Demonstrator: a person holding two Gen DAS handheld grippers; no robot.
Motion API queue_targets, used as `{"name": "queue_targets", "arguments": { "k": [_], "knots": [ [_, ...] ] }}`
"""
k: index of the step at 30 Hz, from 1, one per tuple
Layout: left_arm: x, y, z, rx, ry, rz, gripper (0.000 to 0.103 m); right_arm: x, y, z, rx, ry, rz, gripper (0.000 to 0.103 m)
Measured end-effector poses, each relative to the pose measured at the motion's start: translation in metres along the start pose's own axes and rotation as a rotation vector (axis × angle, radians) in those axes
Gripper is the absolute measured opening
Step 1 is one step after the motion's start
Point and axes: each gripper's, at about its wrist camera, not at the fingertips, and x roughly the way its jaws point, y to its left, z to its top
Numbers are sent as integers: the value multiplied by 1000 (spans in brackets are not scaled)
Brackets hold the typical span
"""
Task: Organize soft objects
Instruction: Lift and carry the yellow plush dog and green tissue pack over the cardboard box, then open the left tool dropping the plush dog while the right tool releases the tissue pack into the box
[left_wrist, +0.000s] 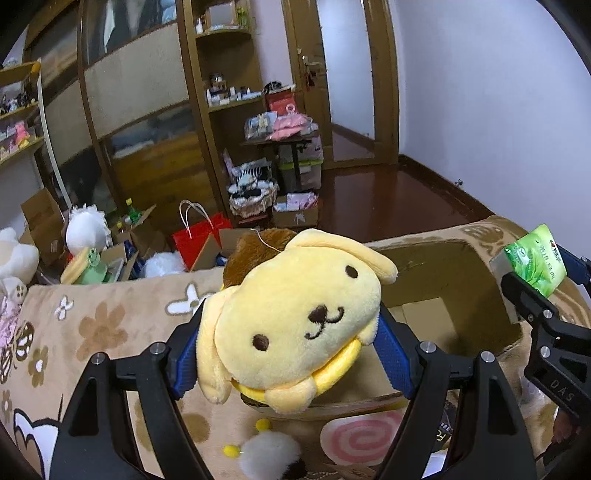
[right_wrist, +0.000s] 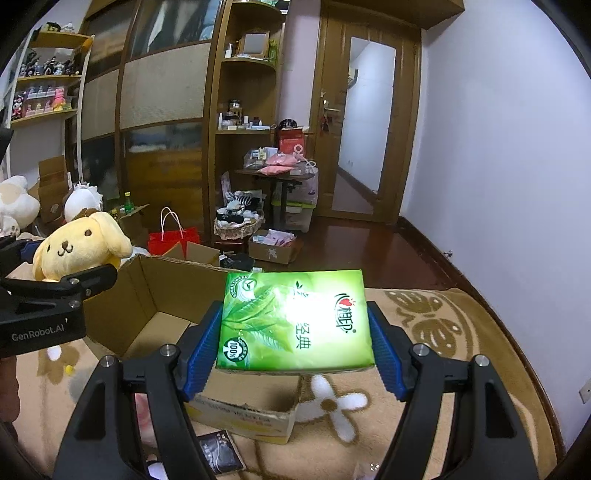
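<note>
Right hand-held gripper (right_wrist: 295, 339) clamps green tissue pack (right_wrist: 293, 321), prob. over cardboard box (right_wrist: 155, 295).

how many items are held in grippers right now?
2. Yellow plush dog between the left gripper fingers; green plastic tissue pack between the right gripper fingers. None hidden.

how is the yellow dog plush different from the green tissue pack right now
The yellow dog plush is rounded and fuzzy with a stitched face; the green tissue pack is flat, boxy and glossy with printed leaves. The plush sits in the left tongs, the pack in the right tongs. Both are clamped between blue pads, above the open cardboard box.
</note>
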Motion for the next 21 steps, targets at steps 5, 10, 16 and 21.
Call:
{"name": "queue_targets", "arguments": {
  "k": [5,10,16,21],
  "knots": [
    [13,3,-3,-20,28,-23,80,11,2,0,-6,8,0,78],
    [21,-2,-6,-14,48,-40,80,14,3,2,-2,6,2,78],
    [23,-9,-10,3,58,-61,80,12,5,1,-9,-20,55,78],
    [29,-7,-11,-16,82,-91,82,19,8,1,12,2,108,78]
  ]
}}
